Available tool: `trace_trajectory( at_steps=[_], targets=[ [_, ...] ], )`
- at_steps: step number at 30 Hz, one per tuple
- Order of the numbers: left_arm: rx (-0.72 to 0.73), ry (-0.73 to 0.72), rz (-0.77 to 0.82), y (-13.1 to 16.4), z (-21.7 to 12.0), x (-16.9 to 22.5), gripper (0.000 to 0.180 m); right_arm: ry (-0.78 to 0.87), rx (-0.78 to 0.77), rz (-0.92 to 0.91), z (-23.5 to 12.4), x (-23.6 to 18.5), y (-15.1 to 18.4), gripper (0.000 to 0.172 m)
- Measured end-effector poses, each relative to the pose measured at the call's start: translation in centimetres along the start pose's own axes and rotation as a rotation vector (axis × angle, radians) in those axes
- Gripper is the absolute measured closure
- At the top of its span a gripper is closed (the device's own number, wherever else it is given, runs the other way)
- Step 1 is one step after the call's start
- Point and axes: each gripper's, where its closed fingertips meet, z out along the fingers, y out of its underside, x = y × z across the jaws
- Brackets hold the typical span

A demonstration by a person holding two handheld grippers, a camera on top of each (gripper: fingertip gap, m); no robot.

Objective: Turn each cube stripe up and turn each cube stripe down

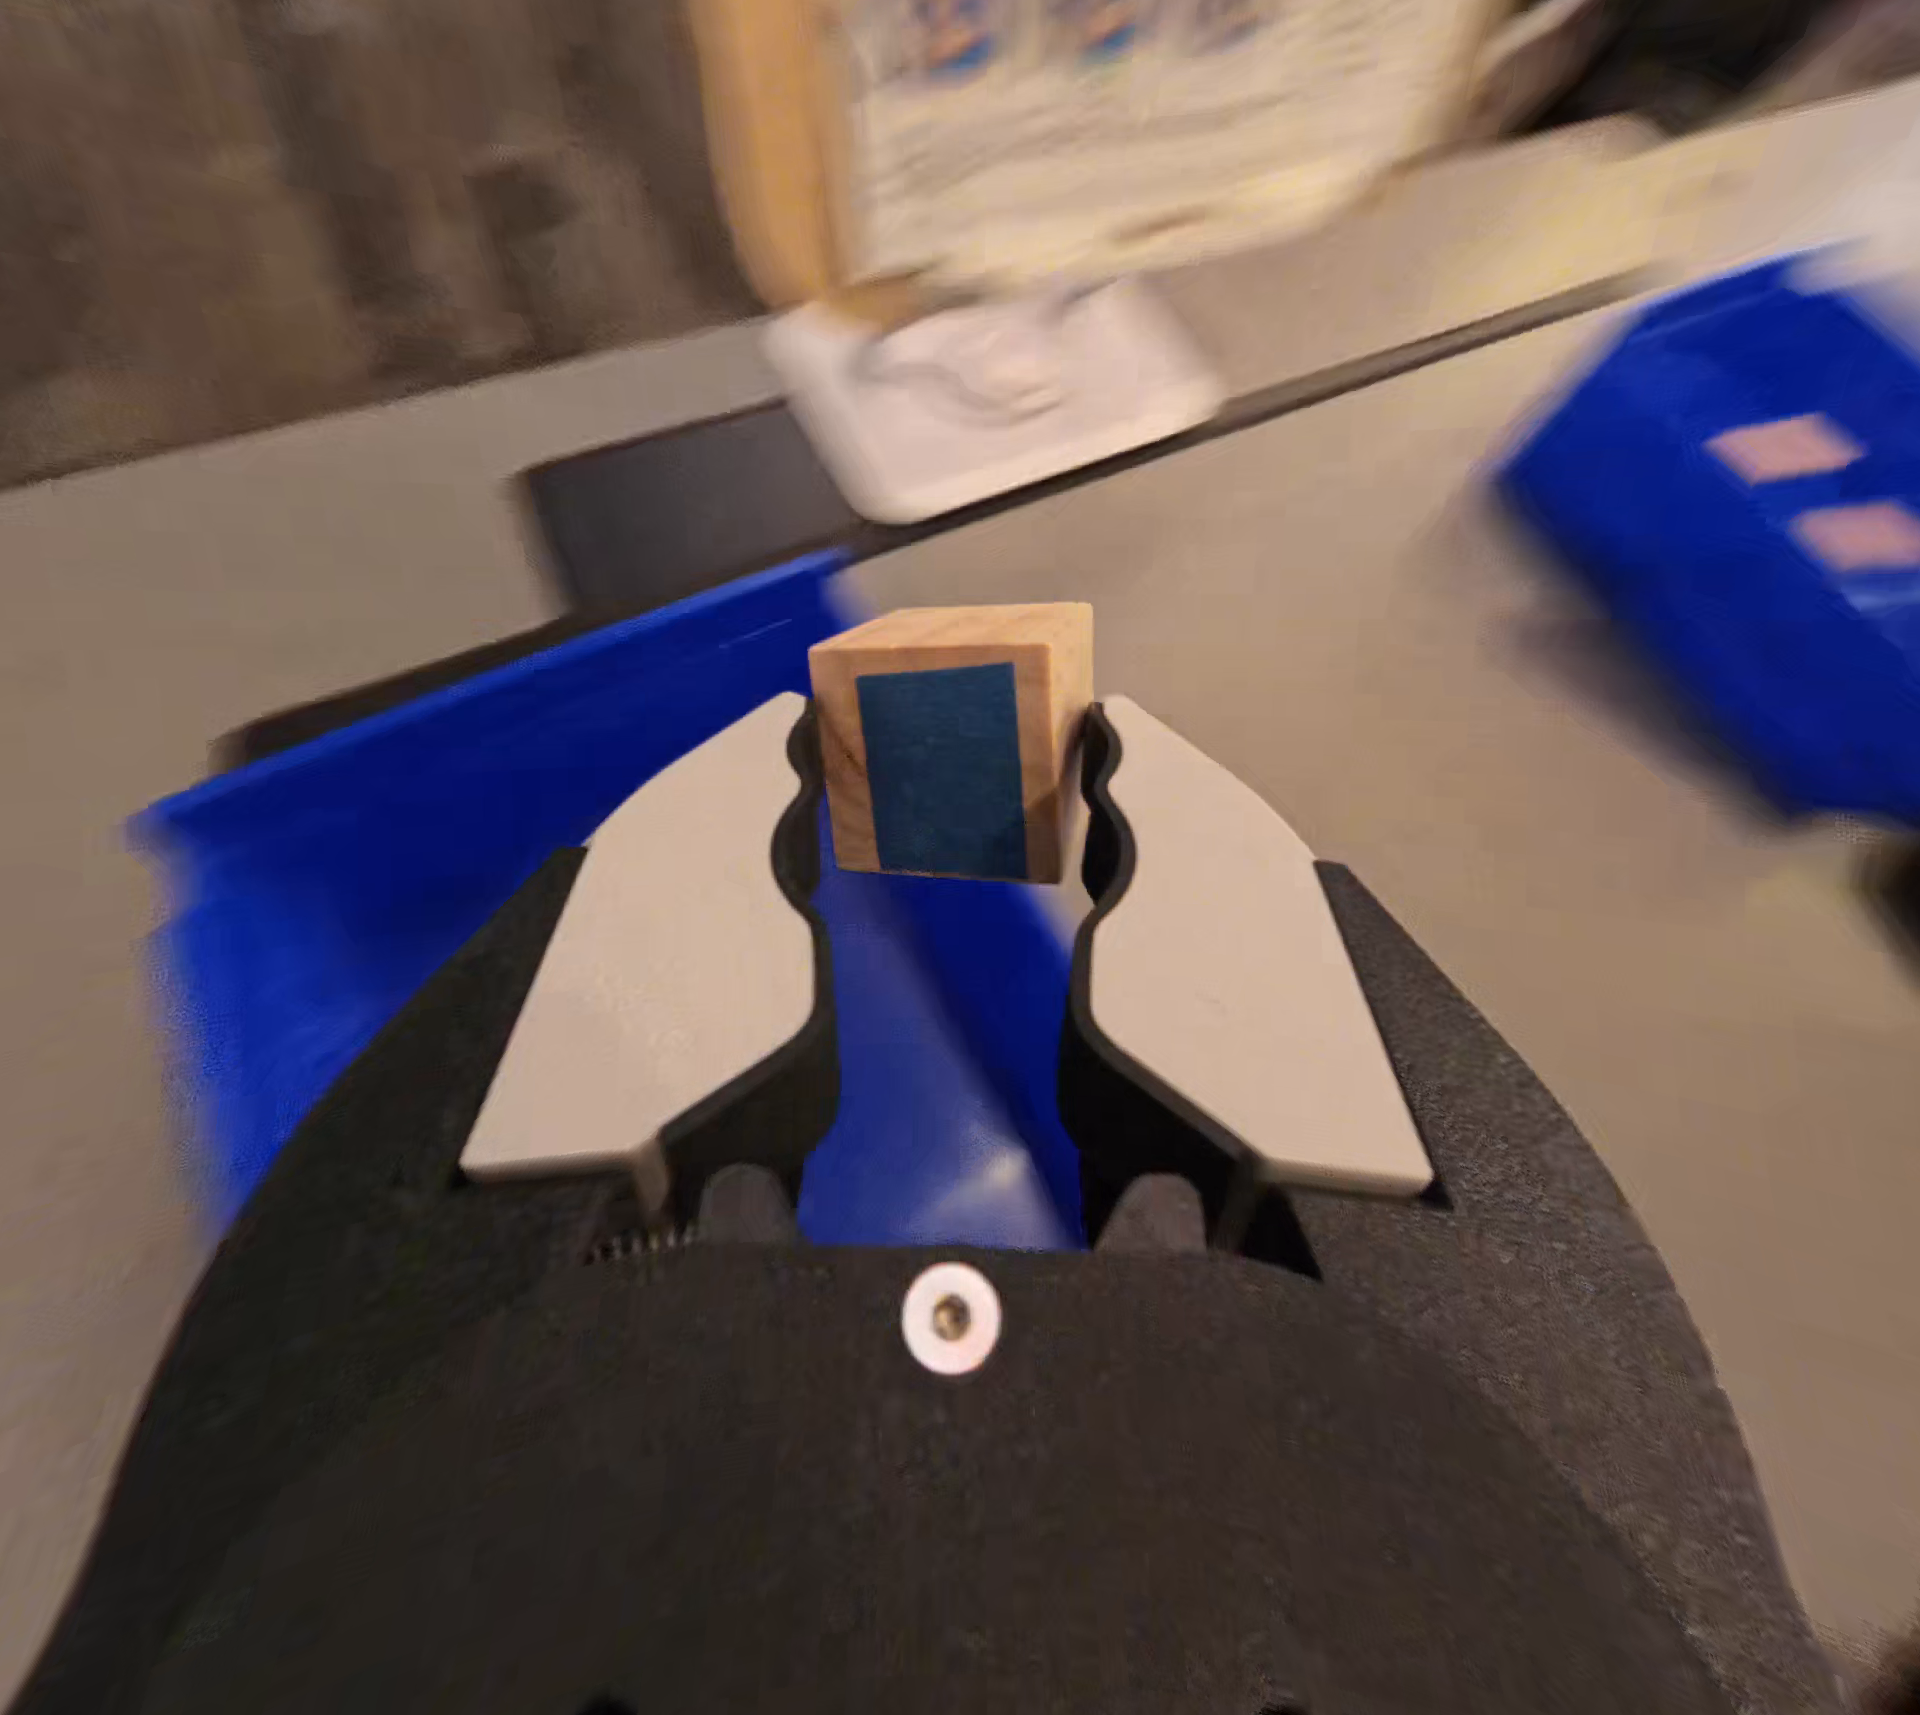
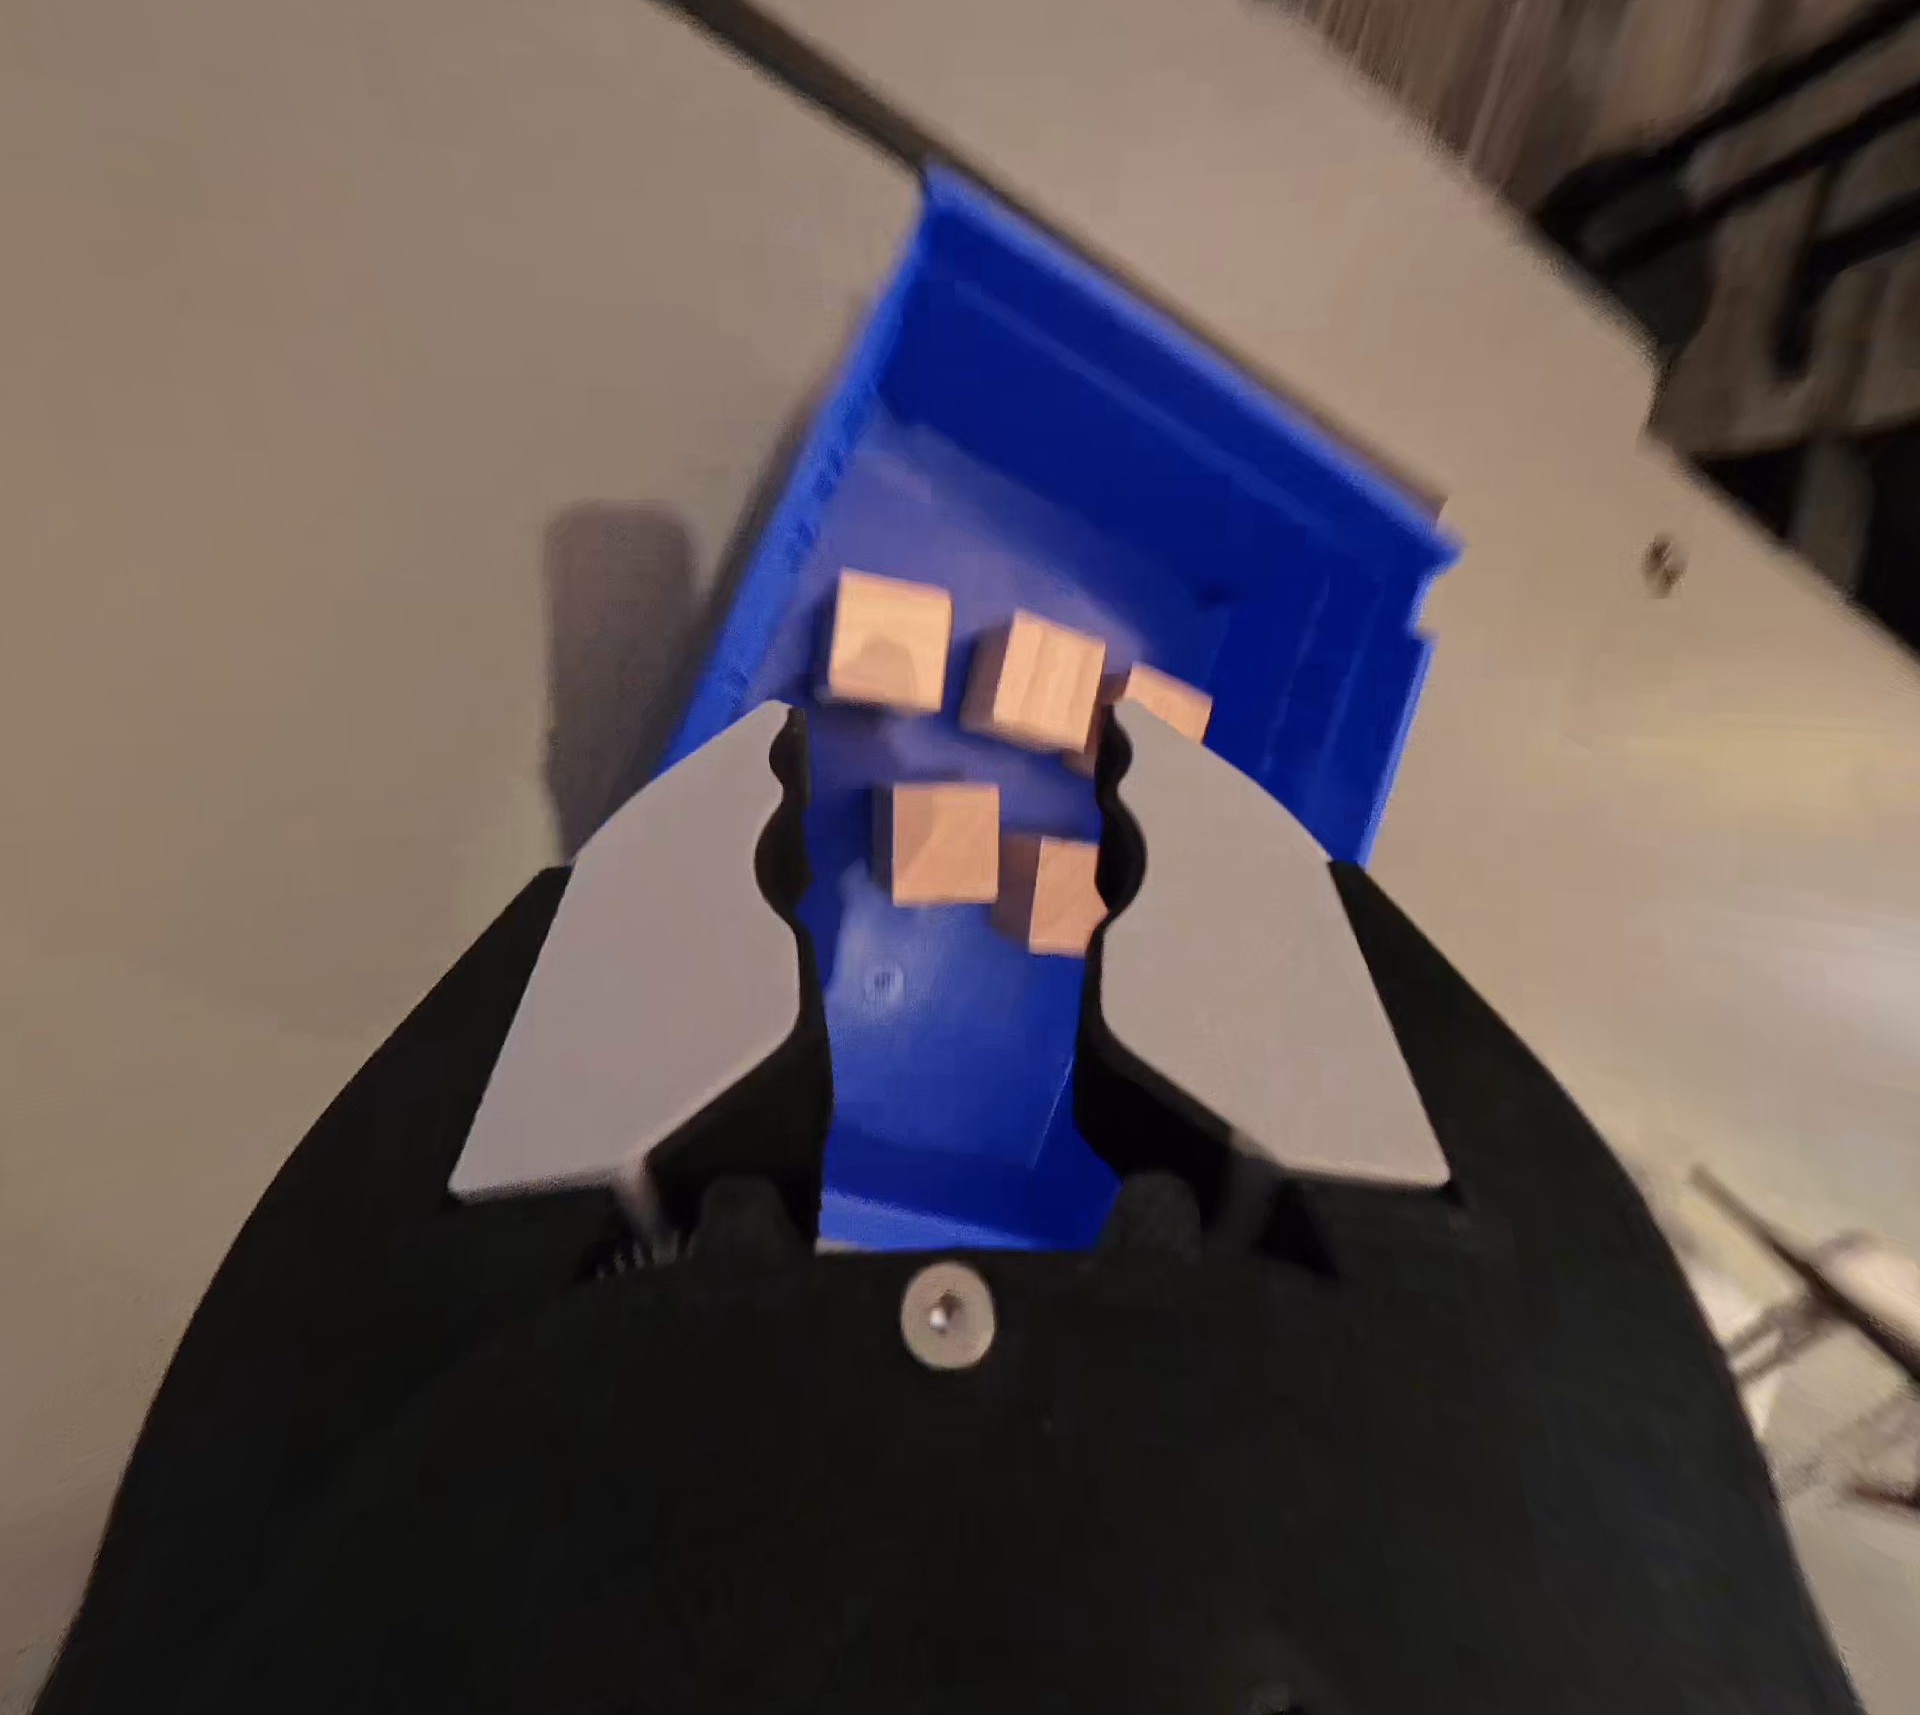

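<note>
Grey table top (image 2: pixel 312 263), split by a dark seam running across. On it: one blue bin (image 2: pixel 1299 585) set askew near the far edge; a second blue bin (image 1: pixel 416 834) beside the seam; a white square base (image 1: pixel 997 408) bearing a blurred wooden stand; a dark flat rectangle (image 1: pixel 675 512) just beside that base

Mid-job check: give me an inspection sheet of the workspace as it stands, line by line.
Surface: grey table, a dark seam across it.
Job's things: wooden cube, blue stripe facing the camera; five plain-faced cubes in a blue bin; second blue bin under the left gripper.
Clutter: white base with a blurred board; dark pad.
Grippers: left gripper clamps the striped cube; right gripper open above the bin.
Cables: nothing seen.
Surroundings: blurred.
</note>
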Motion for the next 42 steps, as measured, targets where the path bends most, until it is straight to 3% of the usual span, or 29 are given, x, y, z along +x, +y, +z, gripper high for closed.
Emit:
trace_trajectory(
  at_steps=[2,4,6,9,12,15,18,19,22,24,28,31,35,38,42],
  targets=[
    [0.104,0.304,-0.005,-2.0,-1.5,6.4,0.132,0.007,0.237,-0.097,-2.9,-2.5,-4.4,0.116],
    [0.136,0.519,0.015,-2.7,-2.5,11.2,0.132,-0.012,0.526,-0.234,-6.3,-6.6,-9.0,0.108],
    [0.131,0.648,0.029,-2.7,-2.8,14.6,0.132,-0.06,0.784,-0.392,-9.3,-12.0,-11.7,0.11],
    [0.1,0.818,0.033,-2.2,-2.5,19.2,0.133,-0.123,1.043,-0.582,-11.8,-19.9,-13.0,0.102],
    [0.031,0.994,0.012,-1.0,-2.2,23.3,0.133,-0.059,1.194,-0.662,-13.0,-24.1,-13.1,0.099],
    [-0.035,1.085,0.015,0.2,-1.7,25.8,0.133,-0.08,1.264,-0.643,-13.8,-25.6,-13.0,0.1],
    [-0.028,1.098,0.056,0.7,-1.3,26.8,0.132,-0.056,1.284,-0.667,-14.2,-25.6,-12.7,0.125],
    [-0.001,1.097,0.061,0.4,-1.3,26.8,0.133,-0.044,1.28,-0.669,-14.2,-25.4,-12.7,0.126],
    [0.06,1.081,0.096,-0.3,-1.8,26.6,0.118,-0.083,1.24,-0.674,-14.2,-25.1,-12.7,0.126],
    [0.093,0.986,0.132,-0.7,-1.5,25.5,0.112,-0.119,1.173,-0.678,-13.9,-24.2,-12.6,0.126],
    [0.149,0.812,0.2,-1.6,-1.7,22.6,0.115,-0.243,0.824,-0.575,-11.4,-18.1,-10.8,0.126],
    [0.2,0.739,0.221,-2.4,-2.7,20.6,0.12,-0.34,0.521,-0.374,-8.2,-11.8,-7.0,0.126],
    [0.252,0.658,0.214,-3.3,-3.8,17.9,0.124,-0.258,0.11,-0.172,-2.6,-4.4,0.0,0.125],
    [0.267,0.61,0.192,-3.6,-4.3,16.2,0.127,-0.352,-0.147,-0.085,0.8,-3.7,4.9,0.126],
    [0.267,0.571,0.18,-3.6,-4.7,15.0,0.13,-0.425,-0.365,-0.035,5.0,-4.1,8.4,0.126]
  ],
)
